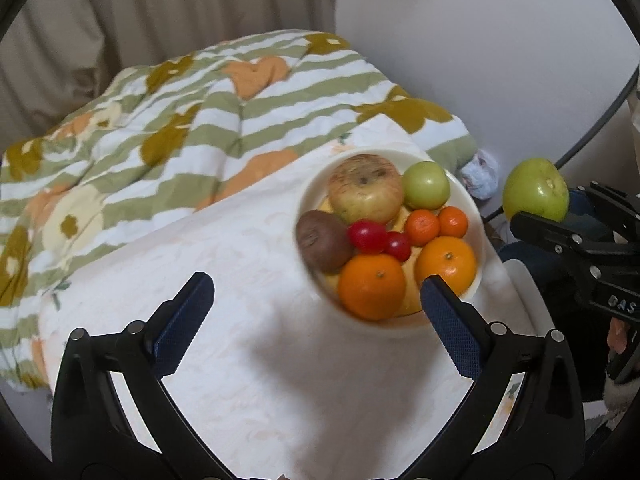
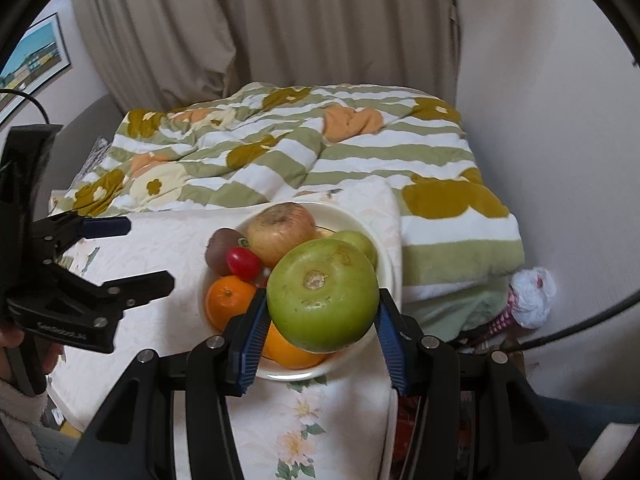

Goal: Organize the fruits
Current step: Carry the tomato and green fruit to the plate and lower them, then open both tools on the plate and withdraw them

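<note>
A white bowl [image 1: 478,216] [image 2: 386,252] sits on a white cloth and holds a russet apple [image 1: 366,188], a small green apple [image 1: 426,186], a kiwi [image 1: 322,240], two red tomatoes [image 1: 368,236], two small mandarins [image 1: 422,226] and two oranges [image 1: 372,286]. My left gripper [image 1: 316,284] [image 2: 148,254] stands wide open just in front of the bowl, with nothing between its fingers. My right gripper [image 2: 322,298] is shut on a large green apple [image 2: 324,294] [image 1: 536,190], held in the air over the bowl's near right side.
A green-and-white striped quilt [image 1: 180,132] with flower prints is piled behind the bowl. The floral white cloth [image 2: 304,412] covers the surface. A curtain [image 2: 280,20] and wall stand behind. A crumpled plastic bag [image 2: 534,296] lies at the right. A hand [image 2: 16,344] holds the left gripper.
</note>
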